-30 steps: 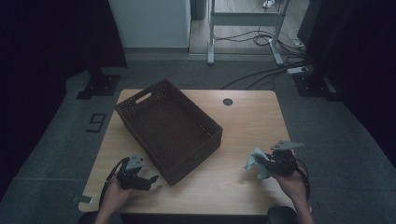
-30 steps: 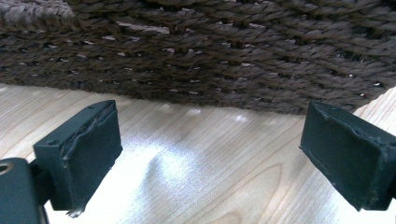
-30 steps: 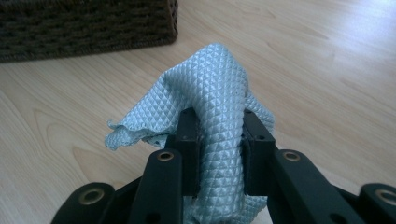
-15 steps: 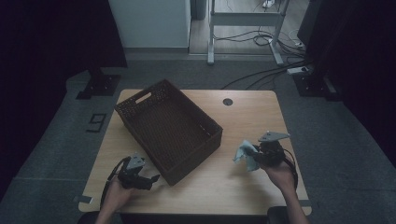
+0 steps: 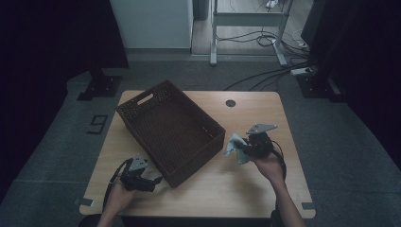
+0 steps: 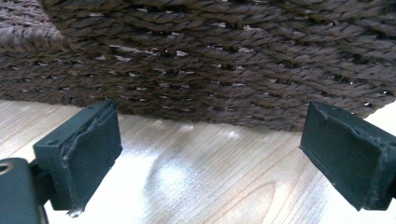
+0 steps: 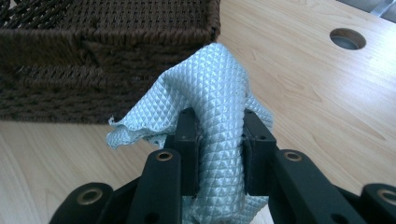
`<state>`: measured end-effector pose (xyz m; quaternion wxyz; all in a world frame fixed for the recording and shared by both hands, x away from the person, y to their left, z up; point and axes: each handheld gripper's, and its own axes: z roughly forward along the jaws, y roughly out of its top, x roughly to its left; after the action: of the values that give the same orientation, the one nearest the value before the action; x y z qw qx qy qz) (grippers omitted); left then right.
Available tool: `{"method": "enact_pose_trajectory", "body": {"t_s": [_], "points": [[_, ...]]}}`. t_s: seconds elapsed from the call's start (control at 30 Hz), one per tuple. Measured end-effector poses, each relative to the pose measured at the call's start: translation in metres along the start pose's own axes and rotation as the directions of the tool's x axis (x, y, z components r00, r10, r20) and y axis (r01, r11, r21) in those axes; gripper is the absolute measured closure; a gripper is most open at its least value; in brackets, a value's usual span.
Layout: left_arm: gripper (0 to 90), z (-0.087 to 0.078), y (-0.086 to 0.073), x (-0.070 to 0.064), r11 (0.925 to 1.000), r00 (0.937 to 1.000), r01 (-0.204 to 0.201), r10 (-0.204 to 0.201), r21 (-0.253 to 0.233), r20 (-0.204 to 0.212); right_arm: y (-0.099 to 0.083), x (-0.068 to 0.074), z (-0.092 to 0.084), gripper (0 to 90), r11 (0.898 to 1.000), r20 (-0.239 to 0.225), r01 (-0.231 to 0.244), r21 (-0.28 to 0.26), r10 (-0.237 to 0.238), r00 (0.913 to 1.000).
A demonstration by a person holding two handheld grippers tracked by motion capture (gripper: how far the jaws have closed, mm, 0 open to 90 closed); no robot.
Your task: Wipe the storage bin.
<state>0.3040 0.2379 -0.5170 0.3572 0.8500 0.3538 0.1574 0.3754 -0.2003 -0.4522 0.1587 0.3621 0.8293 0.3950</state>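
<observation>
High view, read from left to right: the left hand-held gripper (image 5: 152, 181) lies low on the desk (image 5: 265, 189) at about seven o'clock, its tips just beside the near corner of the woven basket (image 5: 170, 130). It sits where it sat a second ago. In the left gripper view its two black jaws stand wide apart with bare wood between them, and the basket wall (image 6: 210, 60) crosses the top, cut off on every side.

The basket takes the middle of the desk, turned at an angle, and has kept its place.

To the right, at about four o'clock, the right hand-held gripper (image 5: 240, 147) is clamped on a pale blue-grey cloth (image 5: 233, 146). A second ago this hand was nearer the right edge of the desk; now it has come leftward, so the cloth hangs just beside the basket's right corner. In the right gripper view the quilted cloth (image 7: 219, 93) is pinched between the two jaws and bulges above them, its lower end hidden behind the gripper body. Whether the cloth touches the basket cannot be told. A round hole (image 5: 230, 103) in the desk lies at one o'clock.
</observation>
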Motion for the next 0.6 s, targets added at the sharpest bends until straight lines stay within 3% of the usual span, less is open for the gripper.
{"method": "enact_pose_trajectory", "body": {"t_s": [0.3,0.6], "points": [[4.8,0.002,0.002,-0.003,0.9999,0.9999,-0.012,0.012,0.002,0.008,0.015,0.004,0.021,70.7,1.0,0.008,0.021,0.006,-0.022,0.9997],[4.6,0.003,0.003,-0.005,0.9997,0.9997,-0.022,0.022,-0.004,0.008,0.015,0.008,0.035,70.6,0.999,0.013,0.044,0.012,-0.044,0.9989]]}}
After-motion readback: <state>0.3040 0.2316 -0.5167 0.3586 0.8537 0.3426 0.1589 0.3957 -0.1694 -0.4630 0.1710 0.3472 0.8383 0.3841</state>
